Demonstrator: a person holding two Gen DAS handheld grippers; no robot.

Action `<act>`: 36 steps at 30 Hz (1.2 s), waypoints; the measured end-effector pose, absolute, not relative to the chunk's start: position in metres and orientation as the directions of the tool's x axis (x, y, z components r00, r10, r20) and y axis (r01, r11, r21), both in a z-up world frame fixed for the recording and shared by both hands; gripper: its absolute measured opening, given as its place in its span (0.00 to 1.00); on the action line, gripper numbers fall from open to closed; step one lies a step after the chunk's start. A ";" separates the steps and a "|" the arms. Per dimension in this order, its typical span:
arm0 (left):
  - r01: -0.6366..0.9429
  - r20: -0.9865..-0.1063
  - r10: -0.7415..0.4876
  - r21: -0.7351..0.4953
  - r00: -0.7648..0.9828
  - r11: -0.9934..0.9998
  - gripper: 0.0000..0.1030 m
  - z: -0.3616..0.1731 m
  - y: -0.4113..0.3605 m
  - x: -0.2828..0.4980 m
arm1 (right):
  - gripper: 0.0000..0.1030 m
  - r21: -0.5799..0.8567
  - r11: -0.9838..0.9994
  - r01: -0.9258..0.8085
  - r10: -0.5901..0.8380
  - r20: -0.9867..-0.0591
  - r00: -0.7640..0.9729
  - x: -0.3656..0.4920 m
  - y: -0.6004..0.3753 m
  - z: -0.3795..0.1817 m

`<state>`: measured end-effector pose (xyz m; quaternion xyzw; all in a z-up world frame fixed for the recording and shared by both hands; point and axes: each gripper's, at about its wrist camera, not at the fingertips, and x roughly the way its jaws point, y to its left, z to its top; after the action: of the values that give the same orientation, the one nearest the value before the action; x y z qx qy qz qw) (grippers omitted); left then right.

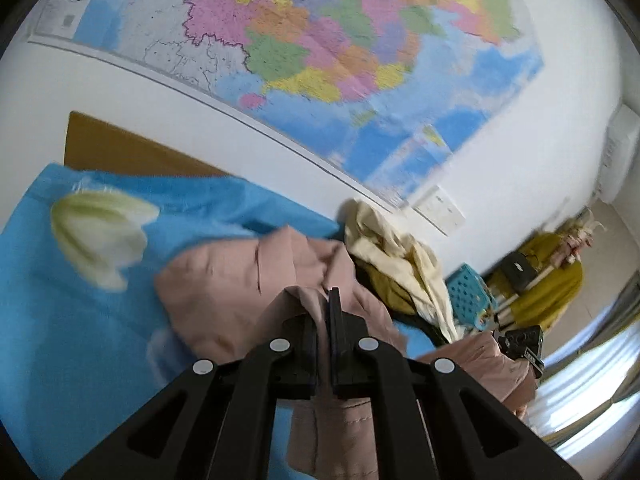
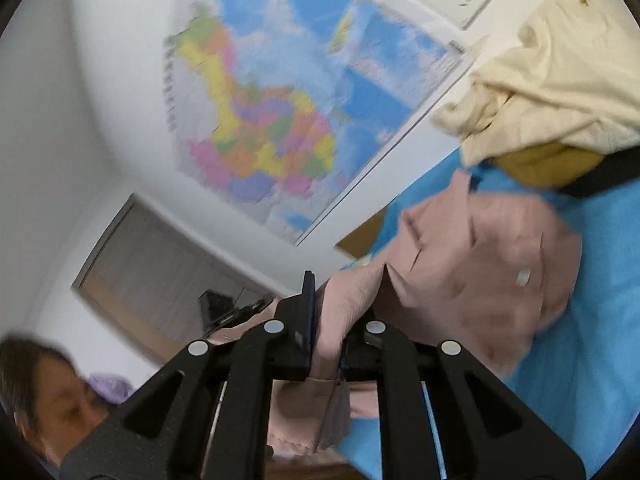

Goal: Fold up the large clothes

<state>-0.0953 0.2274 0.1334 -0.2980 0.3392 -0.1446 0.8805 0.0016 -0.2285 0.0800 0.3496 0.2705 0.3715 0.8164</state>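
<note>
A large pink garment (image 1: pixel 240 280) lies bunched on a blue bedsheet (image 1: pixel 60 320). My left gripper (image 1: pixel 322 308) is shut on a fold of the pink garment, with cloth hanging down between its fingers. In the right wrist view the pink garment (image 2: pixel 480 264) spreads over the blue sheet (image 2: pixel 592 340). My right gripper (image 2: pixel 328 300) is shut on another edge of it, held above the bed. The right gripper also shows in the left wrist view (image 1: pixel 520 344), holding the pink cloth at the right.
A heap of cream and mustard clothes (image 1: pixel 396 264) lies by the wall, also seen in the right wrist view (image 2: pixel 552 92). A coloured map (image 1: pixel 340 60) hangs on the white wall. A blue basket (image 1: pixel 468 292) and a rack with yellow cloth (image 1: pixel 540 280) stand at the right.
</note>
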 end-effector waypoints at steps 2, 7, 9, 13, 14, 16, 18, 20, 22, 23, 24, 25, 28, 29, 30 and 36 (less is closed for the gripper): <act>0.015 -0.555 -0.432 -0.603 0.711 0.798 0.03 0.131 0.229 -0.062 | 0.10 0.791 0.501 -0.351 0.768 -0.220 0.602 0.035 -0.235 0.074; -0.067 -0.660 -0.381 -0.547 0.647 0.835 0.04 0.101 0.229 0.005 | 0.11 0.823 0.531 -0.199 0.722 -0.318 0.615 0.109 -0.249 0.039; -0.113 -0.698 -0.378 -0.547 0.607 0.829 0.04 0.081 0.234 0.029 | 0.13 0.836 0.534 -0.125 0.707 -0.361 0.608 0.136 -0.255 0.020; -0.213 -0.765 -0.346 -0.524 0.543 0.825 0.04 0.043 0.248 0.065 | 0.25 0.824 0.567 0.004 0.652 -0.452 0.609 0.172 -0.262 -0.009; -0.238 -0.777 -0.330 -0.514 0.536 0.824 0.04 0.037 0.252 0.070 | 0.25 0.816 0.578 0.016 0.640 -0.465 0.612 0.174 -0.262 -0.011; -0.266 -0.792 -0.297 -0.490 0.533 0.830 0.10 0.031 0.260 0.074 | 0.40 0.781 0.625 -0.011 0.619 -0.487 0.617 0.174 -0.256 -0.007; -0.262 -0.792 -0.245 -0.450 0.559 0.854 0.25 0.038 0.262 0.065 | 0.48 0.712 0.698 -0.079 0.584 -0.502 0.638 0.163 -0.245 0.009; -0.191 -0.757 -0.225 -0.419 0.613 0.888 0.52 0.054 0.257 0.049 | 0.59 0.605 0.783 -0.142 0.523 -0.517 0.678 0.144 -0.230 0.028; -0.097 -0.719 -0.199 -0.348 0.666 0.933 0.64 0.071 0.242 0.033 | 0.62 0.421 0.882 -0.211 0.428 -0.532 0.731 0.120 -0.203 0.047; -0.029 -0.707 -0.200 -0.298 0.678 0.954 0.67 0.078 0.230 0.025 | 0.64 0.363 0.904 -0.224 0.398 -0.528 0.750 0.112 -0.192 0.050; 0.011 -0.702 -0.196 -0.259 0.685 0.966 0.71 0.081 0.219 0.021 | 0.67 0.310 0.918 -0.248 0.383 -0.520 0.763 0.104 -0.180 0.053; 0.060 -0.700 -0.192 -0.209 0.688 0.976 0.75 0.083 0.206 0.017 | 0.67 0.284 0.915 -0.287 0.398 -0.518 0.757 0.100 -0.169 0.054; 0.195 -0.727 -0.188 -0.075 0.661 0.978 0.81 0.075 0.164 0.017 | 0.72 0.192 0.883 -0.429 0.451 -0.600 0.661 0.107 -0.114 0.037; 0.212 -0.743 -0.169 -0.036 0.648 0.977 0.81 0.069 0.153 0.022 | 0.73 0.164 0.881 -0.443 0.441 -0.624 0.645 0.111 -0.102 0.030; 0.215 -0.754 -0.152 -0.014 0.639 0.977 0.81 0.065 0.146 0.027 | 0.73 0.125 0.883 -0.453 0.416 -0.658 0.628 0.119 -0.086 0.019; 0.133 -0.831 -0.085 -0.013 0.550 0.991 0.57 0.027 0.145 0.064 | 0.28 0.053 0.890 -0.453 0.327 -0.765 0.554 0.166 -0.046 -0.023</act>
<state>0.0640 0.1450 0.0266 0.0255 0.4704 -0.0619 0.8799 0.1664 -0.0457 -0.0233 -0.0754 0.4166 0.2221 0.8783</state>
